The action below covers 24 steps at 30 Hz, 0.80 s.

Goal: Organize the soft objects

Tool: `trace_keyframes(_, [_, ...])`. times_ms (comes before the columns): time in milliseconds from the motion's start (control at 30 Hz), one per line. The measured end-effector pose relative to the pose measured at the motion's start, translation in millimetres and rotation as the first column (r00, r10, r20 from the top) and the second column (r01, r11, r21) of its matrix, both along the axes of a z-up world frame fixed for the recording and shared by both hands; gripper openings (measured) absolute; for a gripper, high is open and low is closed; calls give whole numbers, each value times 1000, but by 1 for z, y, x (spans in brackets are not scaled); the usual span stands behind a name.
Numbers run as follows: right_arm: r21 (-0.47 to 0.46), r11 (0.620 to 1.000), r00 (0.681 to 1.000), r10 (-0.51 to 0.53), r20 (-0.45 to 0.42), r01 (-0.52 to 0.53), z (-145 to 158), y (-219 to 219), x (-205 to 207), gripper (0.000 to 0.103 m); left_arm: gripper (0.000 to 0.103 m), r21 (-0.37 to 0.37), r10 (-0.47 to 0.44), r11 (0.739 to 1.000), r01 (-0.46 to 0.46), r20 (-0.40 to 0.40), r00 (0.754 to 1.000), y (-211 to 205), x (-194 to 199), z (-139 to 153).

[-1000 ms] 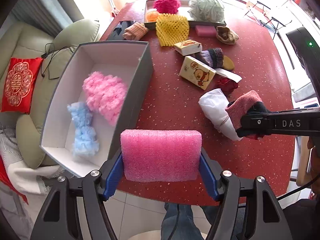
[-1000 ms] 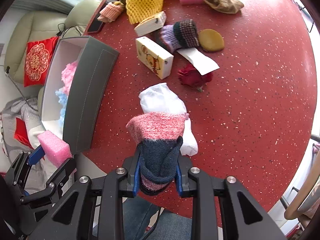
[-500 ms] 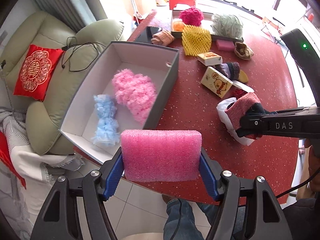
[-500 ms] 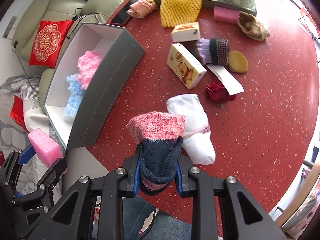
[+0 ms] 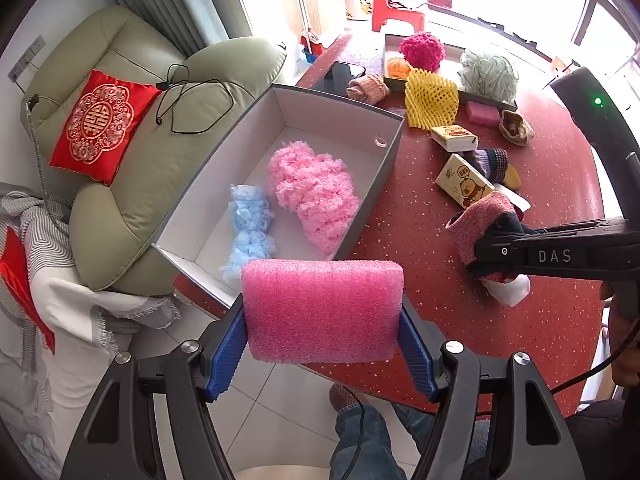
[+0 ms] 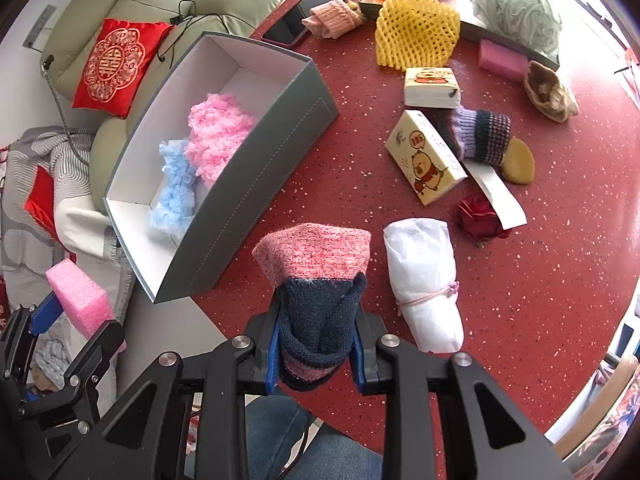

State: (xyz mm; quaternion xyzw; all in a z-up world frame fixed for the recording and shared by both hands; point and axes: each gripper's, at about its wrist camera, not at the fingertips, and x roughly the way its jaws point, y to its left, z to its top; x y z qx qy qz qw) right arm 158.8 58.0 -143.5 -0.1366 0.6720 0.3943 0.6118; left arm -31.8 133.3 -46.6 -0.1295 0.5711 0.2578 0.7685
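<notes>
My left gripper [image 5: 322,350] is shut on a pink foam block [image 5: 322,310], held above the near end of the grey box [image 5: 384,168], over the table's edge. Inside the box lie a fluffy pink ball [image 5: 314,192] and a fluffy blue ball [image 5: 248,226]. My right gripper [image 6: 316,346] is shut on a rolled pink and navy sock [image 6: 318,280], held above the red table [image 6: 520,300] right of the box. In the right wrist view the foam block [image 6: 78,298] and left gripper [image 6: 72,320] show at lower left.
A white wrapped bundle [image 6: 424,284], red rose [image 6: 478,218], two small cartons [image 6: 424,158], striped sock [image 6: 482,134], yellow net [image 6: 416,32], pink sponge [image 6: 502,58], phone [image 6: 304,22] and a tray [image 6: 516,46] with yarn lie on the table. A green sofa [image 5: 132,152] stands left.
Both grippers have drifted away from the table and risen a little, so the box and sofa show more fully. Each still holds its object.
</notes>
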Motion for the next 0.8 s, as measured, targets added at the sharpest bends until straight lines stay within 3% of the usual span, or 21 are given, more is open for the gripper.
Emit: trace_keyframes(800, [37, 999, 1000, 28, -6, -28, 6, 18, -3, 30, 71, 24, 69, 997, -69, -13, 998, 10, -16, 6])
